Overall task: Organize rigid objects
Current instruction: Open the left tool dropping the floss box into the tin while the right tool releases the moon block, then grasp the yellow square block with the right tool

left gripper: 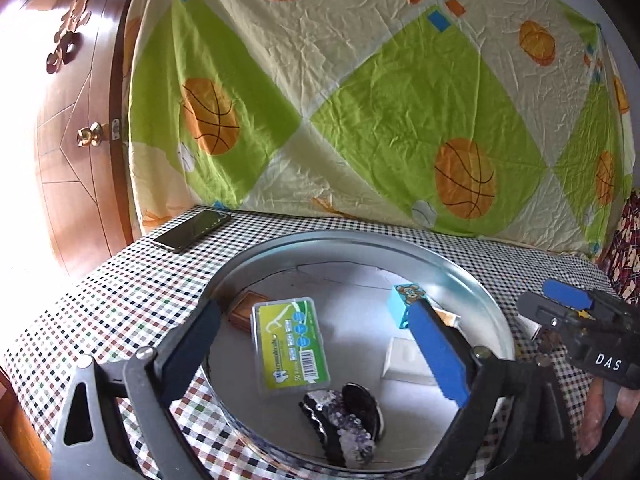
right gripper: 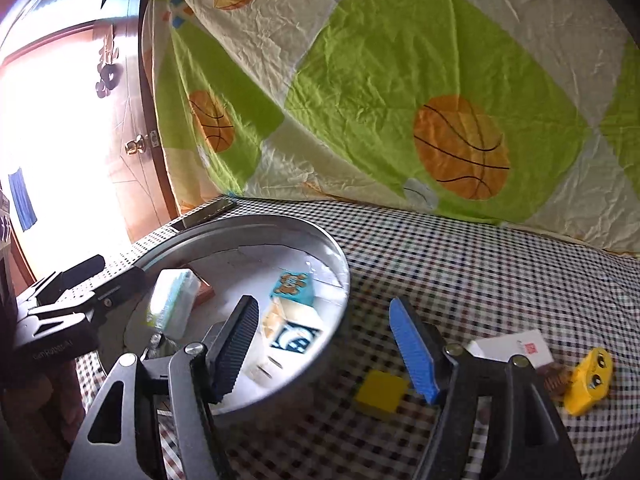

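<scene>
While the round metal tray (left gripper: pixel 472 276) is sitting on the checked tabletop (right gripper: pixel 480 264), both grippers are hanging apart and empty: left gripper (left gripper: pixel 320 344) over the green case (left gripper: pixel 290 344), right gripper (right gripper: pixel 324 344) straddling the rim; descending there, it is risking tipping the tray before reaching the yellow block (right gripper: pixel 380 392).

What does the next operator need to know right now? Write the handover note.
Left gripper: open, empty, over the round metal tray.
Right gripper: open, empty, at the tray's right rim.
In the tray: green card box, blue bear block, white box, sequinned hair clip.
Left on the checked cloth: yellow block, yellow toy, white and red box.
The phone lies behind the tray.
</scene>
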A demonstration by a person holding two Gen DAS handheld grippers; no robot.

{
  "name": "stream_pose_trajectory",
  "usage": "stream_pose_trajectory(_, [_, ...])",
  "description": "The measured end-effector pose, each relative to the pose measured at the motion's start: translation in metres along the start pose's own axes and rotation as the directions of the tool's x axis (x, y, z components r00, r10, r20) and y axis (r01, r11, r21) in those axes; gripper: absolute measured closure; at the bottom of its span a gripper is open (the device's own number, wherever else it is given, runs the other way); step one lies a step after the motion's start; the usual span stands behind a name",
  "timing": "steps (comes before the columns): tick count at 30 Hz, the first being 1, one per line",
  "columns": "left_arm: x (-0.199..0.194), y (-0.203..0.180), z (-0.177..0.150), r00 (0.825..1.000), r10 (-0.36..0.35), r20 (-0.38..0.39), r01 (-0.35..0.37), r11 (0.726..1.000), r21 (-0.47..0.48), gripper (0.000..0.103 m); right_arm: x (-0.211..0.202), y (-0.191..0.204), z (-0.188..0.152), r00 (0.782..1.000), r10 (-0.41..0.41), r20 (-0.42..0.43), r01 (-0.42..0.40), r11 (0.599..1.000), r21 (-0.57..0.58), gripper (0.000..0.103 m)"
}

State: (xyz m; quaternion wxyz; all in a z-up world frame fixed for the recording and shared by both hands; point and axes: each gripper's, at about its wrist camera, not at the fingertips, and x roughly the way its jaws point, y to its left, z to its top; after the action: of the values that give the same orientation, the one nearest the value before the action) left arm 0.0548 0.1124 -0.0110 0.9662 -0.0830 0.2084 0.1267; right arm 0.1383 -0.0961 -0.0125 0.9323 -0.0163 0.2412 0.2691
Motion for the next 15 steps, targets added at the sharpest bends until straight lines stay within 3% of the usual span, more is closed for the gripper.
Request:
stream_pose_trajectory(6, [0.000, -0.026, -0.016, 0.999, -0.034, -0.014, 0.034, 0.999, -0.006, 0.000, -0.020, -0.046, -0.024, 0.995, -0.101, -0.024, 0.102, 0.994, 0.030, 0.032])
stream_pose_trajectory(11, [0.005, -0.038, -0.022, 0.998, -0.044, -0.037, 0.043, 0.999, -0.012, 0.000, -0.015, -0.055, -0.029, 0.994, -0.097, -0.048, 0.099, 0.994, 0.047, 0.032])
stream_pose_trajectory(15, [0.006, -0.038, -0.021, 0.999, -0.037, -0.036, 0.036, 0.999, -0.023, 0.000, 0.006, -0.038, -0.027, 0.990, -0.084, -0.114, 0.083, 0.997, -0.010, 0.032])
